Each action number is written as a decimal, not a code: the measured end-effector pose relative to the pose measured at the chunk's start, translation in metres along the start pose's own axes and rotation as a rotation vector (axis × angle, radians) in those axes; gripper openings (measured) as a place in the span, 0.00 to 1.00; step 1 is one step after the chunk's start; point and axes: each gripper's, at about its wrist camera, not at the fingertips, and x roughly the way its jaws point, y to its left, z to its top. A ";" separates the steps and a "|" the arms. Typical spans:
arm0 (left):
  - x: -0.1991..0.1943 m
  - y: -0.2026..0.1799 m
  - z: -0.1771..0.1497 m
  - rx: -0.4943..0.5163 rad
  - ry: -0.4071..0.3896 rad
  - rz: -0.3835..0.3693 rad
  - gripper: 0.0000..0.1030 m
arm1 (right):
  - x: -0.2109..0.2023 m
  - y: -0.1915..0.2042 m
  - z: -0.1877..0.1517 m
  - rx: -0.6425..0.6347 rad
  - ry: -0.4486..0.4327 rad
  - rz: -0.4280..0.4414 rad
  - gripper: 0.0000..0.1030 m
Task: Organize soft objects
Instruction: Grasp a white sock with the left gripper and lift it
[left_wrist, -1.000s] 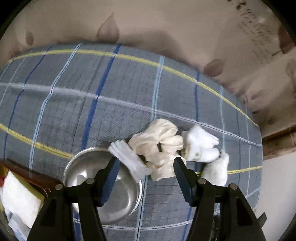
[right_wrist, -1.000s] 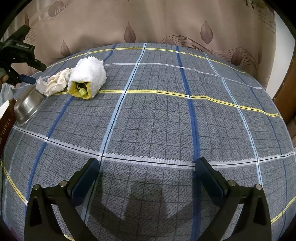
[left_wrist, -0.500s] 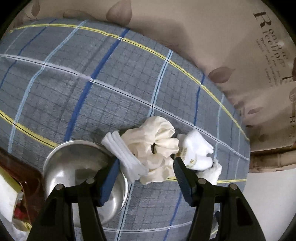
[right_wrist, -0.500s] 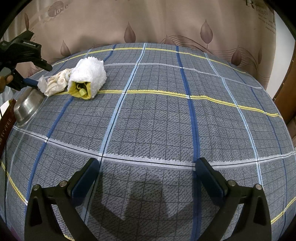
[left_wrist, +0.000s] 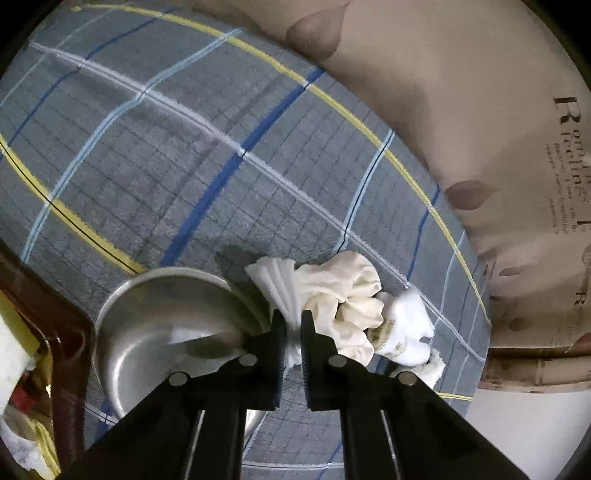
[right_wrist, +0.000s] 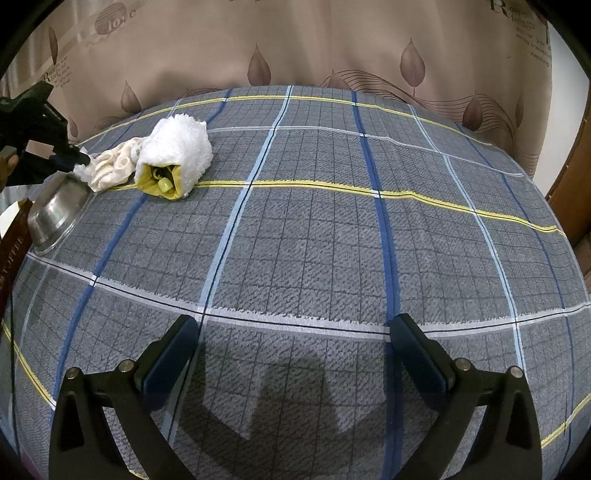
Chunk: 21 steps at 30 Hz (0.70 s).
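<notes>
My left gripper (left_wrist: 292, 328) is shut on a folded white cloth (left_wrist: 277, 284) that lies at the rim of a steel bowl (left_wrist: 147, 332). A cream scrunched cloth (left_wrist: 347, 299) sits right beside it, with a white fluffy item (left_wrist: 406, 328) behind. In the right wrist view the left gripper (right_wrist: 79, 160) pinches the white cloth (right_wrist: 84, 170) beside the cream cloth (right_wrist: 114, 166), the bowl (right_wrist: 55, 214) and a white fluffy roll (right_wrist: 177, 151) with yellow-green inside. My right gripper (right_wrist: 291, 347) hovers open over bare plaid cloth, nothing between its fingers.
The plaid grey-blue tablecloth (right_wrist: 332, 221) covers the table, and a beige leaf-print curtain (right_wrist: 295, 40) hangs behind it. A dark brown box (right_wrist: 11, 251) stands at the left edge near the bowl. A dark wooden frame (left_wrist: 40, 314) and pale clutter sit left of the bowl.
My left gripper has dropped, rolled and shut on the folded white cloth beside the bowl; before, its jaws stood wide around the cloths. The right gripper has stayed put.
</notes>
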 end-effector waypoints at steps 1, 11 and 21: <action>-0.002 0.000 -0.001 0.006 -0.013 -0.002 0.06 | 0.000 0.000 0.001 0.000 0.000 0.001 1.00; -0.057 -0.018 -0.056 0.156 -0.129 -0.119 0.06 | 0.002 0.000 0.002 0.002 0.000 0.002 1.00; -0.083 -0.007 -0.169 0.340 -0.150 -0.135 0.06 | 0.005 0.001 0.008 -0.007 0.055 0.010 1.00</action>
